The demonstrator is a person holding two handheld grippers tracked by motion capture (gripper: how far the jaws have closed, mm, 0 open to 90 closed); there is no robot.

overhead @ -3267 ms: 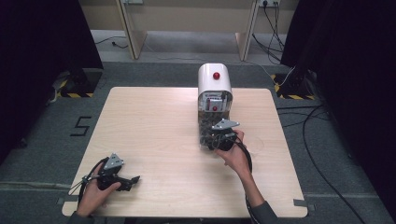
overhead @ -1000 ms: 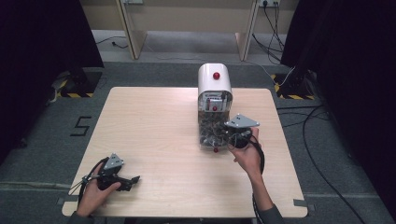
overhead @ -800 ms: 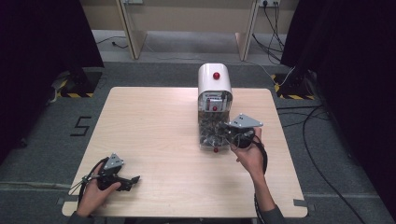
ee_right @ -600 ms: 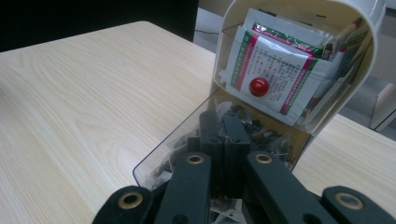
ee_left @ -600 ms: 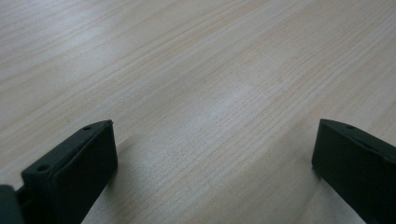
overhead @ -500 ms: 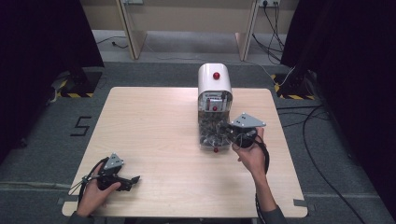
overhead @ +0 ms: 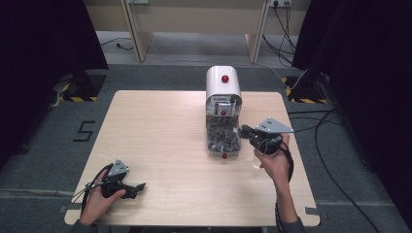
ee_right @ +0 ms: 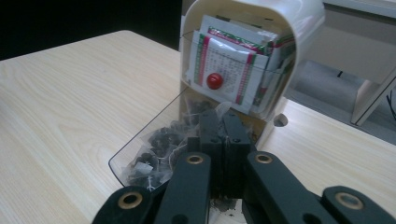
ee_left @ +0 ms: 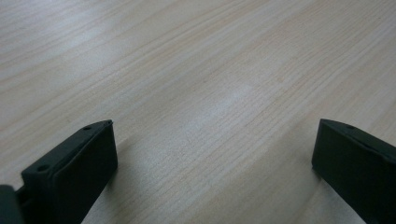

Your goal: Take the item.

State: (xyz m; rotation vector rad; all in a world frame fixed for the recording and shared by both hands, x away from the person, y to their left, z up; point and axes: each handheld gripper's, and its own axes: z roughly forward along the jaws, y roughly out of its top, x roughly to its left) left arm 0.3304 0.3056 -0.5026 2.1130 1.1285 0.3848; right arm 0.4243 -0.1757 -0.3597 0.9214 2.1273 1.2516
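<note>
Tea bag (ee_right: pixel 223 108) looks pinched in the closed right gripper (ee_right: pixel 223 122) fingers, barely out of the dispenser's (overhead: pixel 223 90) open drawer (ee_right: pixel 154 140), nowhere set down yet; left gripper (overhead: pixel 138 186) rests wide open, empty, on the bench (overhead: pixel 160 131).

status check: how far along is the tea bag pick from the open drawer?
Done: the clear drawer of the white dispenser stands pulled open, full of tea bags. In hand: the right gripper is shut at the drawer, apparently pinching a tea bag by its top. To do: lift it clear and set it down. The left gripper rests open on the table.
</note>
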